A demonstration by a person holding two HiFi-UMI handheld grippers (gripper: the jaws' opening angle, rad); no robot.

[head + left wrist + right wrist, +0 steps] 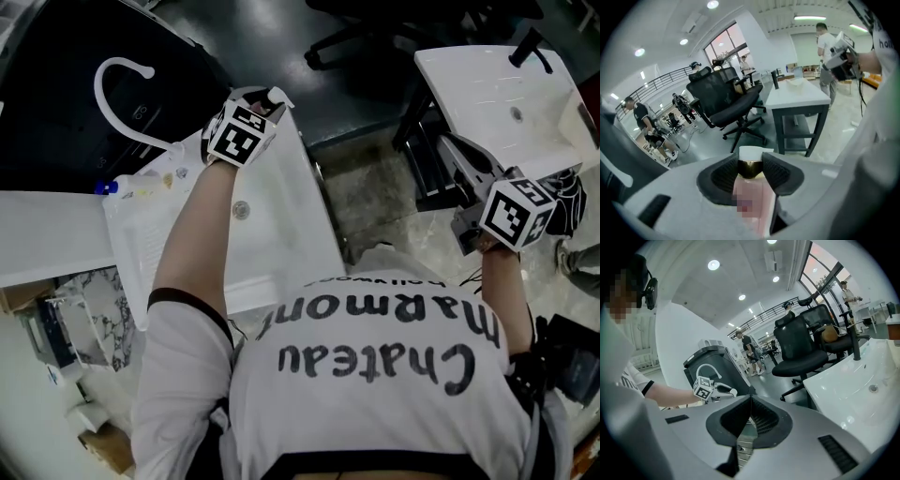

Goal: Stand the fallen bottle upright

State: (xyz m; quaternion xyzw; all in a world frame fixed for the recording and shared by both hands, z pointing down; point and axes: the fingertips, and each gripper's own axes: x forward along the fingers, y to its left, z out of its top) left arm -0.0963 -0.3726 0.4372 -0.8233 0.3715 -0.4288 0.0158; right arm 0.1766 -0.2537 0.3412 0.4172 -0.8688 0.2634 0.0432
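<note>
The bottle (752, 199) has a pink body, a gold collar and a white cap (751, 152). It stands between the pads of my left gripper (751, 165), which grip it at the neck, cap pointing away from the camera. In the head view my left gripper (255, 108) reaches over the far end of a white basin (286, 216); the bottle itself is hidden there. My right gripper (455, 145) hangs off to the right beside a second white sink (497, 103). Its pads (761, 420) meet in a line with nothing between them. The right gripper view also shows the left gripper (723, 390) from the side.
A curved white faucet (117, 84) rises by a black bin (56, 84) left of the basin. A small blue-capped container (106, 187) lies at the basin's left edge. Beyond are a black office chair (726, 103), a white table (797, 96) and people in the background.
</note>
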